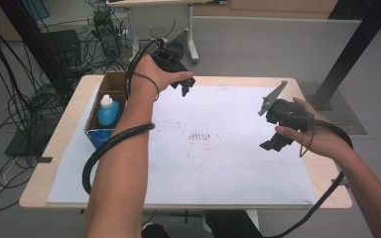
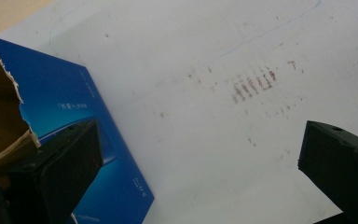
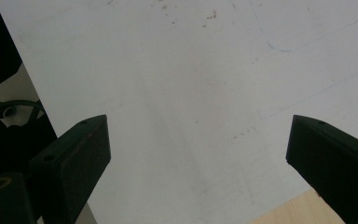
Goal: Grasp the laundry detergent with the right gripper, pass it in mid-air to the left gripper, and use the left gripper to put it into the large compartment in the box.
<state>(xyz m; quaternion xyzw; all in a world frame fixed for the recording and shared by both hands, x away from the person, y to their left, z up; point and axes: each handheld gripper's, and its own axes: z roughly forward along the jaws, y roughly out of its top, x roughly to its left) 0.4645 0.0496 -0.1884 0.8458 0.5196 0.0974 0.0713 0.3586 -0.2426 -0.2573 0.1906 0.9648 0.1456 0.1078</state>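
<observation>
Now spread wide and empty, left claw [image 1: 185,85], with nothing between its jaws, held above the far left part of the counter [image 1: 59,144], just beside the cardboard box [image 1: 110,84]. Seen between the jaws in the left gripper view [image 2: 198,154]: white paper sheet [image 2: 191,116] with reddish-brown marks [image 2: 254,84], and the blue side of the box [image 2: 65,98] with a torn brown flap at the left edge.

Inside the box, blue bottle [image 1: 108,112] with white cap, upright, long axis vertical, cap up, touched by no claw. Box itself at the left edge of the sheet, long axis from near to far.

Also released and empty, right claw [image 1: 273,144], jaws wide apart, over the right side of the sheet, well apart from the box. In the right gripper view [image 3: 198,149], plain white paper under the jaws, a bit of wooden counter [image 3: 293,210] at the bottom.
</observation>
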